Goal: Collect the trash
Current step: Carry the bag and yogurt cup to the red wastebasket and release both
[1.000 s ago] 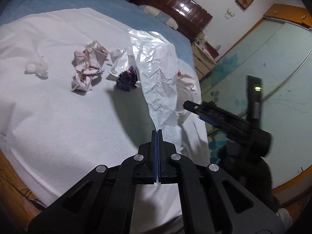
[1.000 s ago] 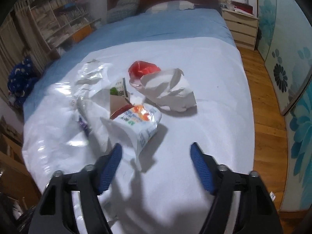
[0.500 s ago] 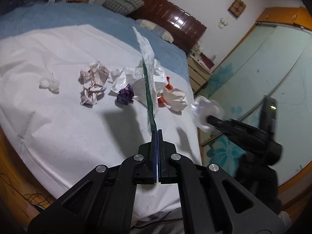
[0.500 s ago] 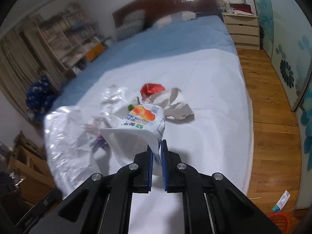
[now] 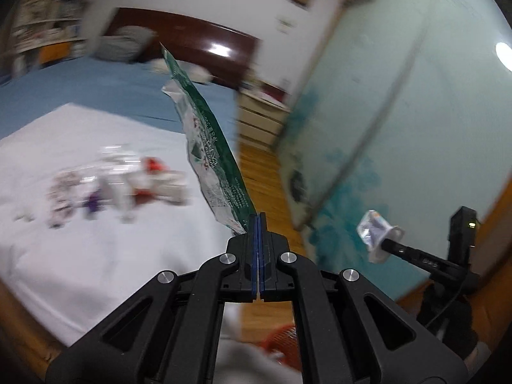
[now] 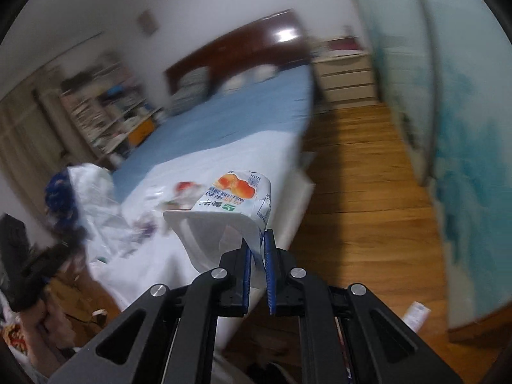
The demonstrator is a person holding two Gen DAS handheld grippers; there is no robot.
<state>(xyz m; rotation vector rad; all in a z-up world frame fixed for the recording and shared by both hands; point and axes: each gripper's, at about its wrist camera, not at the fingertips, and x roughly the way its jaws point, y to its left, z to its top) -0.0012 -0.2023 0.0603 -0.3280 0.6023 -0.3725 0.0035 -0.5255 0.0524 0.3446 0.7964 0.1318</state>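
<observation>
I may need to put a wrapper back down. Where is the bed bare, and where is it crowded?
Bare: the white sheet between the blurred heap of crumpled white, red and purple trash and the bed's near edge, and the blue cover running from the sheet to the dark wooden headboard. Crowded: only around that heap.

Both wrist cams above shared bed (image 5: 96, 256)

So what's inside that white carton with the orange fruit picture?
The carton, pinched by the right gripper, shows only a bare white inner wall through its open end. Deeper in is hidden, so any leftover contents can't be judged.
</observation>
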